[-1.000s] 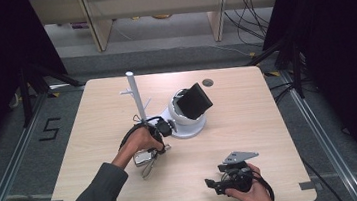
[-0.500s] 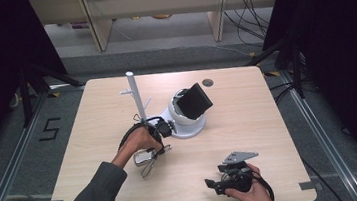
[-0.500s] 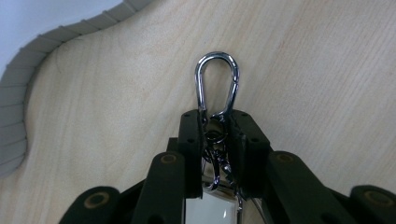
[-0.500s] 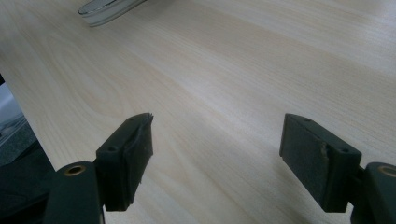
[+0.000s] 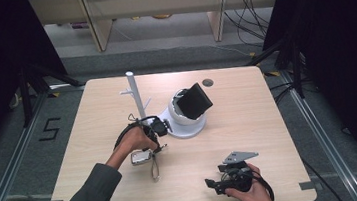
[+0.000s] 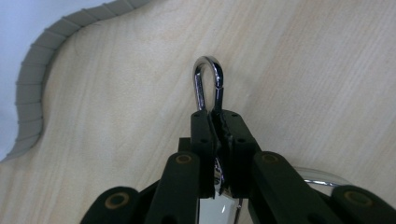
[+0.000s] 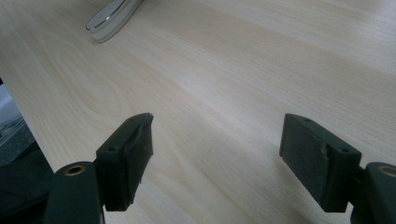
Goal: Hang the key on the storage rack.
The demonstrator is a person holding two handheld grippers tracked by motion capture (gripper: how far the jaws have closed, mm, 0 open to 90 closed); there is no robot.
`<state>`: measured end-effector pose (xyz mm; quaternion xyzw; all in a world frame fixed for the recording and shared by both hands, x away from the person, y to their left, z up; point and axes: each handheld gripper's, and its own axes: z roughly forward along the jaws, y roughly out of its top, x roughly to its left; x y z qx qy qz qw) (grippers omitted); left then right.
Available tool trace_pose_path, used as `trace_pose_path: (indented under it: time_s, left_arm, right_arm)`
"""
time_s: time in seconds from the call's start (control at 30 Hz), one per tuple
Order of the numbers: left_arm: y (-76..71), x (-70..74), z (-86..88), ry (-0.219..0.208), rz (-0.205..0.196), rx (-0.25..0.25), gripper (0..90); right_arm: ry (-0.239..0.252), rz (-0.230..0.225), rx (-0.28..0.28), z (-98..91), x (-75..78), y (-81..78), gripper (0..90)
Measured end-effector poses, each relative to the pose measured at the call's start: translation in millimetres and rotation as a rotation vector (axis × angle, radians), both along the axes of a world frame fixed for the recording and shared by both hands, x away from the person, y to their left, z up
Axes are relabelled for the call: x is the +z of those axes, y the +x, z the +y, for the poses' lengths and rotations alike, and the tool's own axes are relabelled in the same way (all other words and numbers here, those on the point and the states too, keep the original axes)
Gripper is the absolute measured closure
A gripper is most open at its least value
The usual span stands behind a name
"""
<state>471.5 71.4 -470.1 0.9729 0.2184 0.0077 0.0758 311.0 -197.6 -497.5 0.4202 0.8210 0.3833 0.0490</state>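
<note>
Carabiner (image 6: 208,84) between left fingers (image 6: 201,140)

The carabiner (image 6: 208,81) is polished, mirror-bright metal. The bench (image 5: 249,123) is pale wood-grain laminate, smooth and matt. The left tongs (image 6: 218,135) are matt black plastic; the white stand (image 5: 136,97) looks plastic.

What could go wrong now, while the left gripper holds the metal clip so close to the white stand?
1. The left gripper, whose jaws have just been closing, pinches the carabiner only at its lower part; the smooth metal may slip or twist out.
2. The white peg stand looks thin and is close to the left hand; a careless lift might knock it.
3. The right gripper rests open and away from the clip, so probably it cannot catch a slip.
</note>
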Motion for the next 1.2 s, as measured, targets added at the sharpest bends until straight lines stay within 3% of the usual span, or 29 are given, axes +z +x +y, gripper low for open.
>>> trace_pose_path:
  time_s: [0.2,0.3,0.6,0.7,1.07,1.2]
  left_arm:
    - [1.7,-1.5,-0.5,0.002,0.003,0.019,82.9]
    - [2.2,-2.9,-2.1,0.028,-0.018,0.012,80.9]
    - [2.0,-3.5,-5.8,0.044,-0.045,0.035,81.4]
    - [0.4,-2.2,-8.2,0.066,-0.067,0.017,82.9]
    - [2.1,4.9,0.2,0.029,-0.056,0.026,84.6]
    - [1.2,20.8,8.5,0.004,-0.063,0.044,84.6]
  right_arm:
    - [0.015,-0.013,-0.009,1.9,-1.4,-0.7,26.4]
    - [-0.001,0.002,-0.001,1.3,0.4,-1.2,26.4]
    - [0.000,0.003,0.014,2.1,-0.4,-1.0,27.1]
    - [0.000,0.002,0.013,1.8,-0.4,-0.8,27.1]
    - [0.001,0.012,0.008,1.2,-0.6,-0.6,27.1]
    - [0.003,0.003,0.006,1.1,-1.1,-0.2,27.2]
